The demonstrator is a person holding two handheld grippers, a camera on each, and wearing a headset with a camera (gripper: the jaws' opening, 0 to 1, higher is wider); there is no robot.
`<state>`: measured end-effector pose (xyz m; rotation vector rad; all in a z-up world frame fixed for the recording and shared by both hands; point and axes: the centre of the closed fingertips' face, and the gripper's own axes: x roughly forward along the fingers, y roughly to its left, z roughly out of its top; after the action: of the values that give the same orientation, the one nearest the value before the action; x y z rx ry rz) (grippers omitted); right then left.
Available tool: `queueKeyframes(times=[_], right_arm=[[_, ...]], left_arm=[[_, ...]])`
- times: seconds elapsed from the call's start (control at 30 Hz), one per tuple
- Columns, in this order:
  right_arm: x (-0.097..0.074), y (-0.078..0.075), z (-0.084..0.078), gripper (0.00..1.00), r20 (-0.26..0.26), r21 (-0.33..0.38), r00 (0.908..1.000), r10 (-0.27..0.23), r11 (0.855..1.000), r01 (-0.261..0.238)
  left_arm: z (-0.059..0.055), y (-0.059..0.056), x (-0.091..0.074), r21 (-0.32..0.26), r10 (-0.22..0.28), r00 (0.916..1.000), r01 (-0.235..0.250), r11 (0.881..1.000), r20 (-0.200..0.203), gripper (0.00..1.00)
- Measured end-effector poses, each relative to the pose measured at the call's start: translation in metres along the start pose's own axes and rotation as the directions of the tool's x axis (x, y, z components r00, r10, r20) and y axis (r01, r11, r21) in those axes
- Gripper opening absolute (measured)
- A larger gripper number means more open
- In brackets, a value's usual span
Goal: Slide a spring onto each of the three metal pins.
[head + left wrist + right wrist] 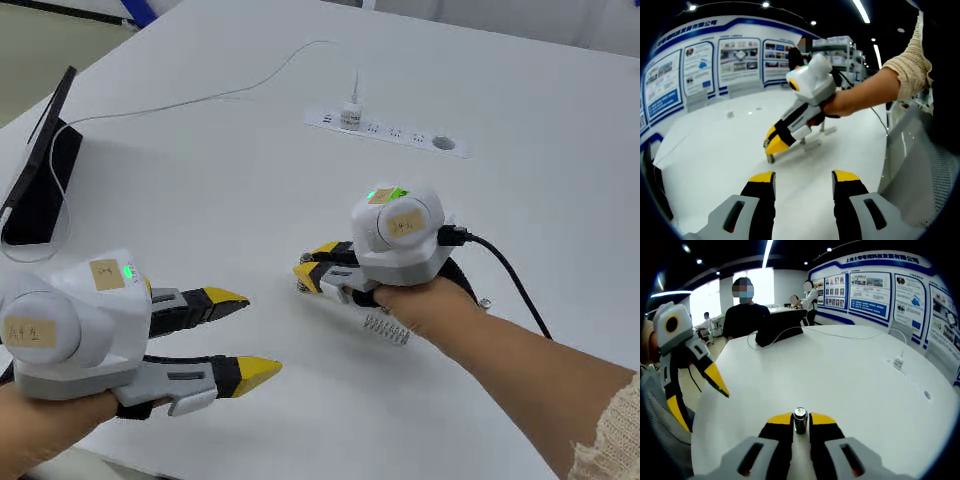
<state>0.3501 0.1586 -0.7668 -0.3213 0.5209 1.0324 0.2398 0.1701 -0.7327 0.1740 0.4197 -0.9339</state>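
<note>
White bench [250, 180] spreads wide under both hands, in a hall with blue-framed wall panels [705, 65] and a power strip [385, 130] toward the far side; the left gripper [260, 335] hovers at the near left, its fingers apart with nothing between them; the right gripper [305, 277] sits near the middle, its fingers clamped on a short pin [800, 420]; a spring [388, 328] lies flat on the bench just under the right wrist, behind that gripper's fingertips, its long axis running roughly left to right across the bench; it therefore lies to the right of the open left fingers and well apart from them, and I judge the free left gripper is the one to fetch it; the right gripper view shows the pin end-on, a round metal face between the yellow tips, which the head view barely resolves; the left gripper view shows the pin poking below the right fingertips, with small pale parts on the bench behind, too blurred to name.
</note>
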Motion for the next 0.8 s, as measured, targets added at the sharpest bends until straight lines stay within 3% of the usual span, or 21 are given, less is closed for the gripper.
queueKeyframes(times=[0.8], right_arm=[[-0.020,0.001,0.000,0.17,0.024,0.016,0.9995,-0.021,1.000,0.020]], left_arm=[[0.003,-0.002,0.007,0.016,-0.025,0.9997,0.025,1.000,-0.003,0.46]])
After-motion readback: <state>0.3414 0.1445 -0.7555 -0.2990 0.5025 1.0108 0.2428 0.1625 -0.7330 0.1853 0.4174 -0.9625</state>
